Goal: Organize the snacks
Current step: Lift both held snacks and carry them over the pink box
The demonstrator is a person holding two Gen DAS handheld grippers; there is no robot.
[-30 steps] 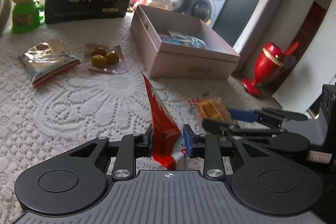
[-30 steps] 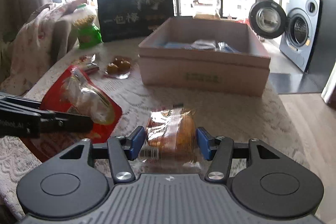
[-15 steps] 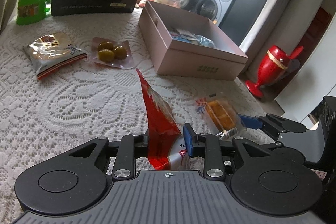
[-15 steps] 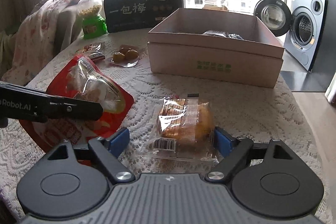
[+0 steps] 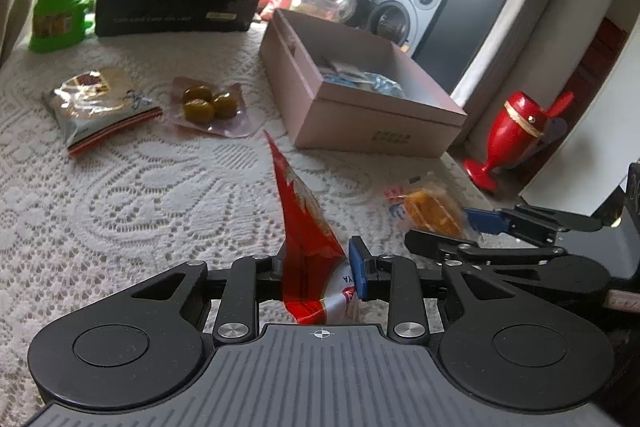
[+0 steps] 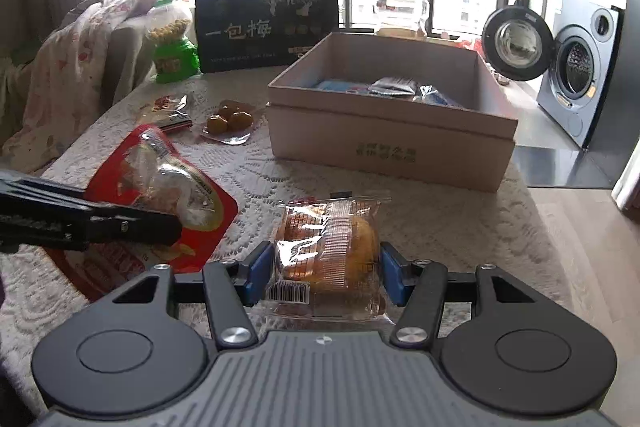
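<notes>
My left gripper (image 5: 318,267) is shut on a red snack pouch (image 5: 304,227), held edge-up above the lace tablecloth; the pouch also shows in the right wrist view (image 6: 160,195). My right gripper (image 6: 326,273) has closed around a clear-wrapped orange cake packet (image 6: 330,247), its blue pads against the packet's sides; the packet also shows in the left wrist view (image 5: 430,209). An open pink cardboard box (image 6: 392,147) with a few packets inside stands ahead on the table.
A vacuum pack of green olives (image 5: 208,103) and a silver snack bag (image 5: 96,99) lie left of the box. A black plum bag (image 6: 266,19), a green candy jar (image 6: 174,47) and a red-lidded jar (image 6: 400,7) stand at the back. The table edge is at right.
My right gripper opened wide half a second ago and has now closed in on the cake packet. My left gripper rose and pulled back a little, still gripping the red pouch.
</notes>
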